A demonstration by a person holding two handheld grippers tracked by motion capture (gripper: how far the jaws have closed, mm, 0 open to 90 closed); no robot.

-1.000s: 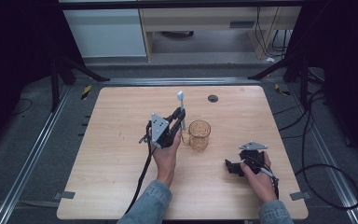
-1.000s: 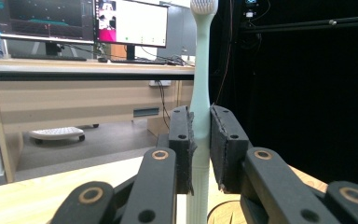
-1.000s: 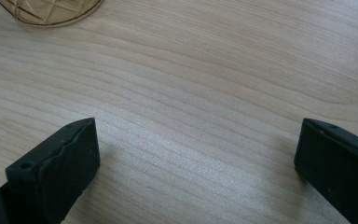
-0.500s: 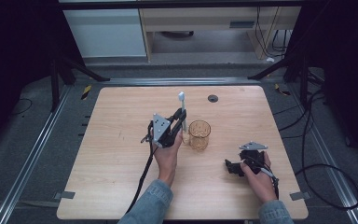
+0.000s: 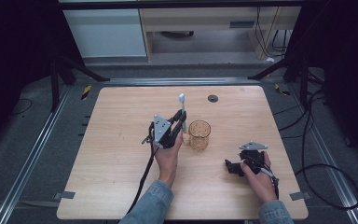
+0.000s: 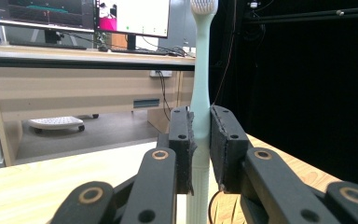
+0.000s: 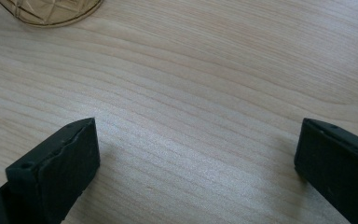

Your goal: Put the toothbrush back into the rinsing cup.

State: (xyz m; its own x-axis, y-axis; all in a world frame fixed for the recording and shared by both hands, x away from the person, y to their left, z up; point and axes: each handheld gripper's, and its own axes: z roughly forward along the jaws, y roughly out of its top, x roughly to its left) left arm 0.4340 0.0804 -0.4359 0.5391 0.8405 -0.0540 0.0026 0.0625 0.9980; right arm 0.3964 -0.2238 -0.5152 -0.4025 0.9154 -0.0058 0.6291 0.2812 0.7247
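A pale green toothbrush (image 5: 182, 108) stands upright, bristle head on top, held in my left gripper (image 5: 182, 122) just left of an amber patterned glass (image 5: 199, 134) at the table's middle. In the left gripper view the black pads (image 6: 185, 144) press on both sides of the toothbrush handle (image 6: 200, 93). My right gripper (image 5: 228, 164) rests low at the front right of the table, in a hand. In the right gripper view its jaws stand wide apart over bare wood with nothing between them, and the glass base (image 7: 51, 11) shows at the top left.
The wooden table (image 5: 121, 112) has a small dark round plug (image 5: 213, 98) near its far edge. Black cables trail from both grippers toward the front edge. A white cabinet and a desk stand beyond the table.
The left gripper with the toothbrush has shifted slightly. The right hand has stayed put.
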